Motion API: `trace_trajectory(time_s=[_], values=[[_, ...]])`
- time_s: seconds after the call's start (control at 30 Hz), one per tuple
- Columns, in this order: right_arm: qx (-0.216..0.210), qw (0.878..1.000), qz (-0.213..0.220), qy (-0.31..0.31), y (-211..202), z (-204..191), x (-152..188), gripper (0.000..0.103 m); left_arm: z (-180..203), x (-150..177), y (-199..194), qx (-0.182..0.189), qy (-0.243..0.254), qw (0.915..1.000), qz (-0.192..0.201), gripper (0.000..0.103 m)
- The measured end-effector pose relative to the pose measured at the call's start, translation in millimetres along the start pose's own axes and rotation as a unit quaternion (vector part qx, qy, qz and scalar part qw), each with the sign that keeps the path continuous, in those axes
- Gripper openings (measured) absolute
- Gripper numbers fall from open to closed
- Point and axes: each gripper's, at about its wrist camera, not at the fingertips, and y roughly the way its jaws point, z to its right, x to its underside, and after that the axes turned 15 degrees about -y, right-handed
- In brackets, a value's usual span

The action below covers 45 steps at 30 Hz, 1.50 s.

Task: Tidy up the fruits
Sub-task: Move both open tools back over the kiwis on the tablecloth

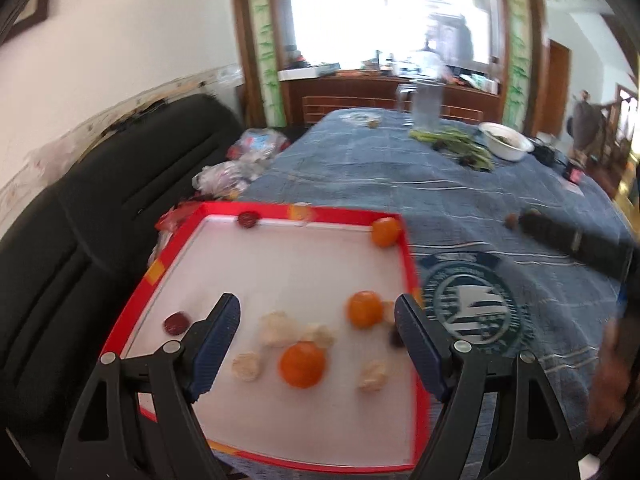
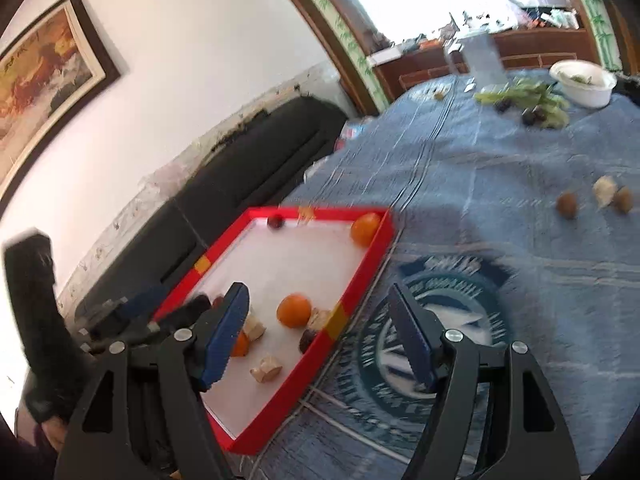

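Note:
A red-rimmed white tray (image 1: 408,256) lies on the blue tablecloth and holds three oranges (image 1: 302,365), several pale fruits (image 1: 278,328) and dark red ones (image 1: 176,322). My left gripper (image 1: 318,346) is open and empty, hovering above the tray's near half. My right gripper (image 2: 320,340) is open and empty, over the tray's right rim (image 2: 360,280). Loose brown and pale fruits (image 2: 567,205) lie on the cloth at the far right. The other gripper shows at the left in the right wrist view (image 2: 132,320).
A black sofa (image 1: 100,208) runs along the table's left side with plastic bags (image 1: 240,164) on it. A white bowl (image 1: 506,141), green vegetables (image 1: 460,142) and a clear jug (image 1: 426,104) stand at the far end. A dark sleeve (image 1: 568,236) lies at right.

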Motion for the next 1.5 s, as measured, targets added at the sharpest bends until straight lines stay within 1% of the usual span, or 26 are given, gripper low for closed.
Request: trace_trajectory(time_s=[0.1,0.2,0.3,0.4,0.5,0.57,0.63,0.7,0.73,0.77,0.8,0.9,1.07,1.17,1.23,1.3,1.37,1.5], values=[[0.025,0.999,0.03,0.01,-34.4,27.4,-14.2,0.078,20.2,-1.1,-5.4,0.014,0.027,0.9995,0.007,0.082],[0.082,0.994,0.06,0.028,-72.2,67.1,-24.3,0.079,38.7,-3.2,-7.4,0.032,0.046,0.9984,0.01,0.083],[0.124,0.988,0.069,0.056,-106.5,112.8,-29.7,0.078,54.6,-6.1,-2.7,0.046,0.06,0.9971,0.004,0.083],[0.169,0.98,0.058,0.091,-129.7,156.8,-32.7,0.078,71.8,-8.1,1.0,0.062,0.074,0.9953,-0.002,0.083],[0.175,0.974,0.035,0.143,-136.1,196.3,-32.8,0.078,90.4,-9.8,5.2,0.079,0.091,0.9927,-0.007,0.083],[0.182,0.967,0.024,0.177,-132.0,217.6,-31.9,0.078,103.5,-12.0,11.4,0.081,0.107,0.9909,-0.008,0.083],[0.164,0.966,0.008,0.199,-121.5,233.3,-31.3,0.078,110.6,-13.8,17.7,0.081,0.112,0.9902,-0.016,0.083],[0.153,0.968,-0.012,0.2,-103.1,237.9,-33.5,0.073,112.9,-15.5,23.7,0.082,0.11,0.9902,-0.025,0.083],[0.151,0.969,-0.03,0.194,-90.4,239.2,-34.7,0.072,113.8,-15.2,25.9,0.082,0.11,0.9902,-0.028,0.083],[0.153,0.969,-0.05,0.189,-77.5,240.8,-35.3,0.064,114.2,-15.3,28.6,0.082,0.11,0.9901,-0.031,0.083],[0.156,0.968,-0.064,0.187,-67.5,242.0,-33.3,0.06,116.0,-14.1,30.2,0.082,0.11,0.99,-0.032,0.083],[0.148,0.967,-0.085,0.189,-44.2,245.5,-27.2,0.054,120.7,-14.8,40.3,0.078,0.113,0.9898,-0.039,0.083],[0.146,0.967,-0.095,0.186,-33.3,252.2,-15.3,0.049,139.2,-19.1,67.8,0.083,0.123,0.9873,-0.056,0.083],[0.138,0.969,-0.1,0.179,-28.7,255.2,-10.3,0.047,157.6,-19.0,87.3,0.091,0.134,0.9842,-0.071,0.082],[0.144,0.969,-0.105,0.173,-22.2,257.8,-10.4,0.046,168.8,-19.3,99.6,0.098,0.143,0.9818,-0.078,0.082],[0.145,0.971,-0.106,0.154,-18.4,257.0,-9.5,0.045,179.2,-18.0,113.7,0.094,0.152,0.98,-0.087,0.079],[0.146,0.974,-0.108,0.136,-15.5,255.5,-10.6,0.044,187.8,-16.9,127.3,0.101,0.159,0.9765,-0.105,0.071],[0.152,0.978,-0.103,0.104,-13.4,252.8,-12.0,0.044,200.9,-14.3,144.2,0.116,0.162,0.9707,-0.134,0.07]])
